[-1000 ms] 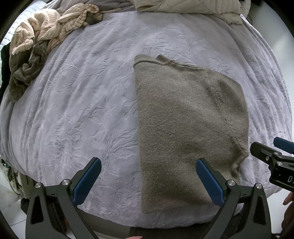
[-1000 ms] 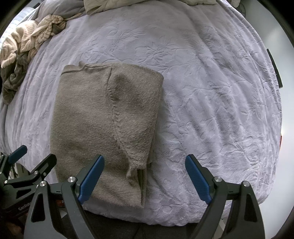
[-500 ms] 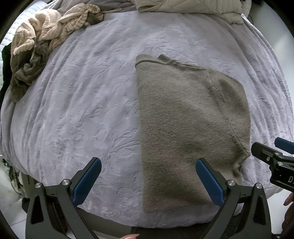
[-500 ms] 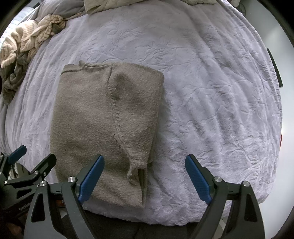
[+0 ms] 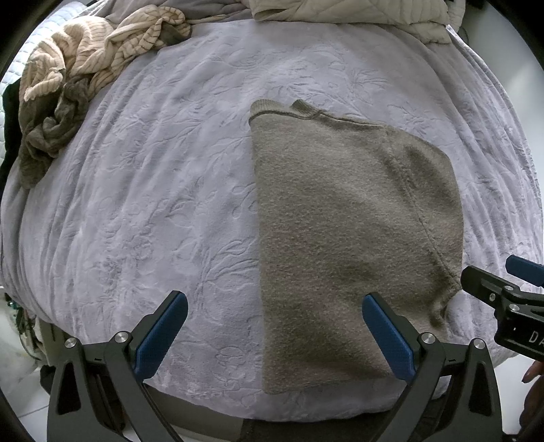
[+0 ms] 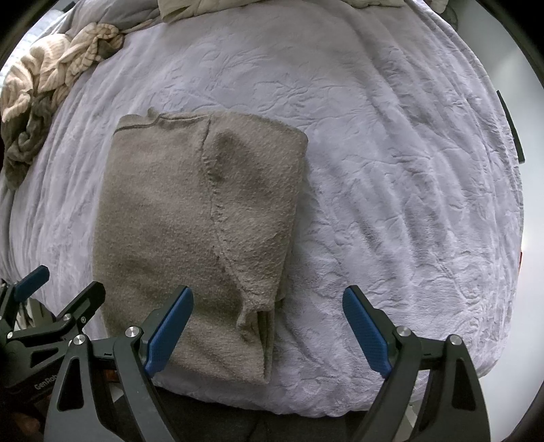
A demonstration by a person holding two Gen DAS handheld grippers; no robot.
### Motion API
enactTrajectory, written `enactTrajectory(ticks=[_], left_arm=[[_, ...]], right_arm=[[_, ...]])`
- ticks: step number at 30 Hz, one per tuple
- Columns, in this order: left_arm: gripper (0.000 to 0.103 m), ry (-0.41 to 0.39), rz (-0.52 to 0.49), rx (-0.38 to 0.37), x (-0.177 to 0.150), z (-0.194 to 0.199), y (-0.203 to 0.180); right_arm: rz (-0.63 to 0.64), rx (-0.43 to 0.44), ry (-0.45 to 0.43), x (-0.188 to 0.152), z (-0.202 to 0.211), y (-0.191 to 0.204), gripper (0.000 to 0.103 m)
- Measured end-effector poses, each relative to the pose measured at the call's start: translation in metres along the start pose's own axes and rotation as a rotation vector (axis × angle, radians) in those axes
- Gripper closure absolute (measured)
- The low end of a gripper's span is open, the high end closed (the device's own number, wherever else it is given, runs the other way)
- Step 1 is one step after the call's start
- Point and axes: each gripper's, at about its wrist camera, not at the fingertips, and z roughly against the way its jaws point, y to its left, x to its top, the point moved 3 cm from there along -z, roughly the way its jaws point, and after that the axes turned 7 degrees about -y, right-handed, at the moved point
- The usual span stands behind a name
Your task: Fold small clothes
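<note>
Barely shifted, both spread grippers, left gripper (image 5: 274, 335) and right gripper (image 6: 268, 331), hover empty; folded sweater (image 5: 346, 238) seemingly lies just beyond their fingers.

We see only a fingertip (image 5: 533, 371) of the person at the frame's edge, and the quilt (image 5: 353, 13) is cut off at the top.

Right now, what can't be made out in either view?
- Sweater: its underside and inner layers, hidden by its own fold, both views.
- Clothes pile: the pieces can't be counted; tangled, at the left edge in both views.
- Right tongs: cut off by the right edge, left view.
- Bed: its far end, cut by the top edge.
</note>
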Motion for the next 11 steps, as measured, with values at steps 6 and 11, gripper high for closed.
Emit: enactTrajectory(ticks=[6, 11], left_arm=[[0.0, -0.002, -0.008, 0.005, 0.0001, -0.0009, -0.0005], [0.0, -0.013, -0.013, 0.004, -0.0003, -0.0005, 0.0004]], right_arm=[[0.004, 0.002, 0.006, 0.0005, -0.0012, 0.0014, 0.012], [0.001, 0.001, 0.006, -0.0005, -0.0014, 0.0019, 0.012]])
